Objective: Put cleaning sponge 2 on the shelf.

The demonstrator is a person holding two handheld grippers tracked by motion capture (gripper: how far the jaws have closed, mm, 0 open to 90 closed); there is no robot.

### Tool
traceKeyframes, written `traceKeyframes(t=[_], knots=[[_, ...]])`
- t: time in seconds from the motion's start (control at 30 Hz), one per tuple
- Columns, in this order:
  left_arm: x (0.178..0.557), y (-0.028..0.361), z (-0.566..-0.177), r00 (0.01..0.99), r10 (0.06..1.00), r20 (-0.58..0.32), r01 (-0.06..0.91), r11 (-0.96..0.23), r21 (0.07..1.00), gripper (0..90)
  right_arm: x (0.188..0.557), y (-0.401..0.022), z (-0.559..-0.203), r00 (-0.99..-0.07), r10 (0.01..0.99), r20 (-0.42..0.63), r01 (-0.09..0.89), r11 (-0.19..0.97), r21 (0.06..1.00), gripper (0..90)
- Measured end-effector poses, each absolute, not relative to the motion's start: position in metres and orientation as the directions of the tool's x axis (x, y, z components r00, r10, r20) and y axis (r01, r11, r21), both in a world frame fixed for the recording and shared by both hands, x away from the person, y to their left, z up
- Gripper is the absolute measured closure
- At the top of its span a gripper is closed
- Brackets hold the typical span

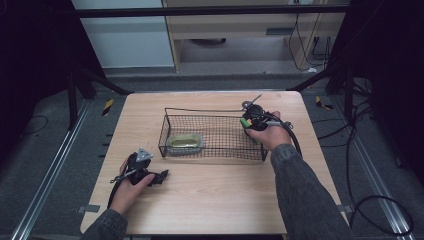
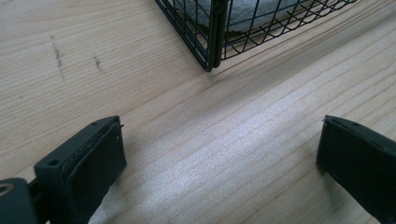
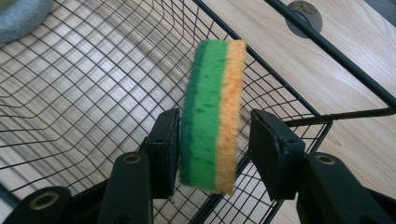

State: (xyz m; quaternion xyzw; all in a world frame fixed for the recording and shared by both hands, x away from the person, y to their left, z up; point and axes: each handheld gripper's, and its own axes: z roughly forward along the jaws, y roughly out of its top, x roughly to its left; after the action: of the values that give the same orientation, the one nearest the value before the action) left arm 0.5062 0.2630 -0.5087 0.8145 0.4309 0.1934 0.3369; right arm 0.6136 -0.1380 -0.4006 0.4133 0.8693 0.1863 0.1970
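Observation:
A green and orange sponge [image 3: 212,116] stands on edge between the jaws of my right gripper [image 3: 215,128], over the right end of the black wire basket [image 3: 93,93]. One pad is against its green face; a gap shows between the other pad and the orange side, and the sponge looks slightly blurred. From above, the right gripper [image 1: 251,122] sits at the basket's [image 1: 200,111] right wall with the sponge [image 1: 246,123] at its tip. My left gripper [image 1: 159,176] rests on the table near the basket's front left corner [image 2: 212,37], its jaws [image 2: 219,144] wide apart with only bare wood between them.
A pale grey pad with a yellowish top [image 1: 185,143] lies in the basket's left part. A small round metal disc [image 3: 303,11] sits on the wooden table [image 1: 210,195] just beyond the basket's far right corner. Dark floor and cables surround the table.

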Motion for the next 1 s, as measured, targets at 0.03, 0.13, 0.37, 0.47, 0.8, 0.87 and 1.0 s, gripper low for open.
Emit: traceKeyframes(t=[0.03, 0.13, 0.37, 0.47, 0.8, 0.87, 1.0], knots=[[0.506, 0.263, -0.509, 0.553, 0.833, 0.024, 0.572, -0.401, 0.716, 0.0, 0.613, -0.138, -0.400, -0.582, 0.791, -0.189, 0.643, 0.590, 0.489, 53.9], [0.506, 0.263, -0.509, 0.553, 0.833, 0.021, 0.573, -0.399, 0.716, 0.0, 0.610, -0.137, -0.397, -0.587, 0.788, -0.187, 0.638, 0.592, 0.493, 55.5], [0.506, 0.263, -0.509, 0.553, 0.833, 0.021, 0.574, -0.399, 0.716, 0.0, 0.603, -0.130, -0.397, -0.612, 0.771, -0.175, 0.624, 0.607, 0.492, 57.1], [0.506, 0.263, -0.509, 0.553, 0.833, 0.021, 0.573, -0.398, 0.716, 0.0, 0.602, -0.128, -0.398, -0.619, 0.768, -0.164, 0.623, 0.608, 0.492, 57.2], [0.506, 0.263, -0.509, 0.552, 0.833, 0.021, 0.574, -0.398, 0.716, 0.0, 0.600, -0.122, -0.403, -0.630, 0.764, -0.141, 0.630, 0.609, 0.482, 56.1], [0.506, 0.263, -0.509, 0.552, 0.833, 0.021, 0.574, -0.398, 0.716, 0.0, 0.600, -0.121, -0.403, -0.628, 0.766, -0.139, 0.634, 0.607, 0.480, 55.3], [0.506, 0.263, -0.509, 0.552, 0.833, 0.021, 0.573, -0.398, 0.716, 0.0, 0.599, -0.120, -0.404, -0.632, 0.764, -0.130, 0.636, 0.608, 0.476, 53.1]])
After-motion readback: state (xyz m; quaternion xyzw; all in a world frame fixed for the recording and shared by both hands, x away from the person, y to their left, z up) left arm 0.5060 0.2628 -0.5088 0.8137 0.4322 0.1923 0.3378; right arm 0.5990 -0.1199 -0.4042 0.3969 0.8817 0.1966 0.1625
